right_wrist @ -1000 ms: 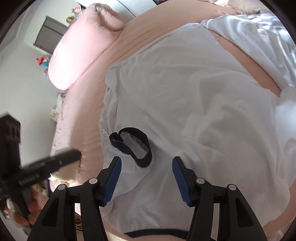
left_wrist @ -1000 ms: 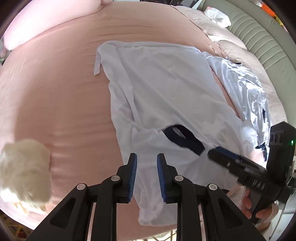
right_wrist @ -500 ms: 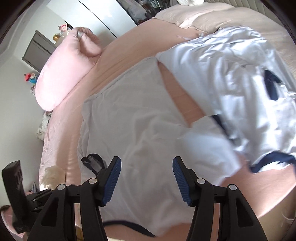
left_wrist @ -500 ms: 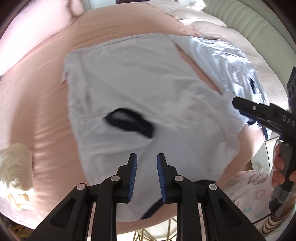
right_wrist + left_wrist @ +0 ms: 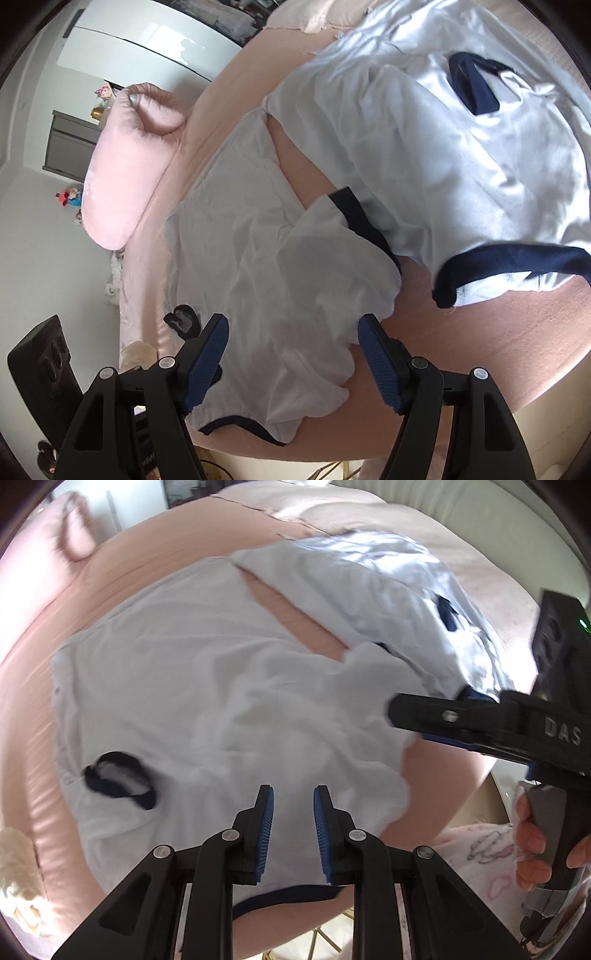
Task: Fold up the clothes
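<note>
White short-sleeved shirt with navy trim (image 5: 221, 701), spread rumpled on the peach-pink bed (image 5: 147, 576), close along its near edge. Navy collar (image 5: 118, 779) toward the left edge of the bed. One navy-trimmed border (image 5: 288, 895) reaching the near edge. A second white garment with navy bands (image 5: 461, 166) just beyond, toward the right edge, a strip of bare sheet between the two. Pink satin pillow (image 5: 125, 166) at the far left corner.

Left tool (image 5: 293, 794): pads a narrow gap apart, nothing between them, hovering over the near part of the shirt. Right tool (image 5: 292, 321): jaws wide and just now opening further, cloth lying beneath but not pinched, over the loose white flap at the shirt's right side.

Step in hand, as judged: reaching for two points on the shirt to start a fold. For a clean result:
- Take the right-hand flap at its edge, not mid-panel.
- Widen the left pads before descending.
- Pinch shirt fabric only, leaving the sheet and the neighbouring garment alone.
- Lift both points together and pull the creases taut before laying over.
</note>
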### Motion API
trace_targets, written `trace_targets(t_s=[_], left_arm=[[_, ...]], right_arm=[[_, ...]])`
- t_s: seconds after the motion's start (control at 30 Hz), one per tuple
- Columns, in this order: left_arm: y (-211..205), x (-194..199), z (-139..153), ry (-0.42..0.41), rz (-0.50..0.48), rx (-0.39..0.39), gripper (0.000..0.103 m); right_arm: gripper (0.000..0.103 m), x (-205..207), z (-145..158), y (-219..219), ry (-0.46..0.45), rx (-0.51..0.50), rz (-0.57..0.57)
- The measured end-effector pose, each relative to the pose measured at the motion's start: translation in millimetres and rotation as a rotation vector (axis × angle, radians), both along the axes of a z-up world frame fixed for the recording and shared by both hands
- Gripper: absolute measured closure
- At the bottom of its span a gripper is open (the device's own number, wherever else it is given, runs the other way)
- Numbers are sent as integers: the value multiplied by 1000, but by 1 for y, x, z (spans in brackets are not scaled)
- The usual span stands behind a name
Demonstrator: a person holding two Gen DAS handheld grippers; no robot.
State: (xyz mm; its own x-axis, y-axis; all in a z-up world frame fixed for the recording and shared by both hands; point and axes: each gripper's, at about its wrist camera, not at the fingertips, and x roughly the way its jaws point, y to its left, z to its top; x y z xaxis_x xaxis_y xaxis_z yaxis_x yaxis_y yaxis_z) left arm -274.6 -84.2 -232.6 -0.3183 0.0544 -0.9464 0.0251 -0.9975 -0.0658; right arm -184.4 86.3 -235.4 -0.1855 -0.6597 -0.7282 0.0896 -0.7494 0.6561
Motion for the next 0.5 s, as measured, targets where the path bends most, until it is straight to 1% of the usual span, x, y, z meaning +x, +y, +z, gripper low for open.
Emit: trace_targets(t_s=[0.13,0.23,0.33,0.43,0.5], left_arm=[[15,-9,-6,-34,-32,30,83],[22,-17,-12,-69,-38,52,83],[28,-24,-18,-93,-40,44,83],[36,-29,-25,-120,-46,43,83],[42,-32,-28,-130,-63,42,83]], right_arm=[[31,-4,-13,11,-43,-22,-25],[31,-5,-28,17,-108,-47,-30],[31,-6,-41,20,-165,-68,-33],[31,-7,-46,21,-183,-90,-55],[31,-9,-48,22,-182,-125,-76]])
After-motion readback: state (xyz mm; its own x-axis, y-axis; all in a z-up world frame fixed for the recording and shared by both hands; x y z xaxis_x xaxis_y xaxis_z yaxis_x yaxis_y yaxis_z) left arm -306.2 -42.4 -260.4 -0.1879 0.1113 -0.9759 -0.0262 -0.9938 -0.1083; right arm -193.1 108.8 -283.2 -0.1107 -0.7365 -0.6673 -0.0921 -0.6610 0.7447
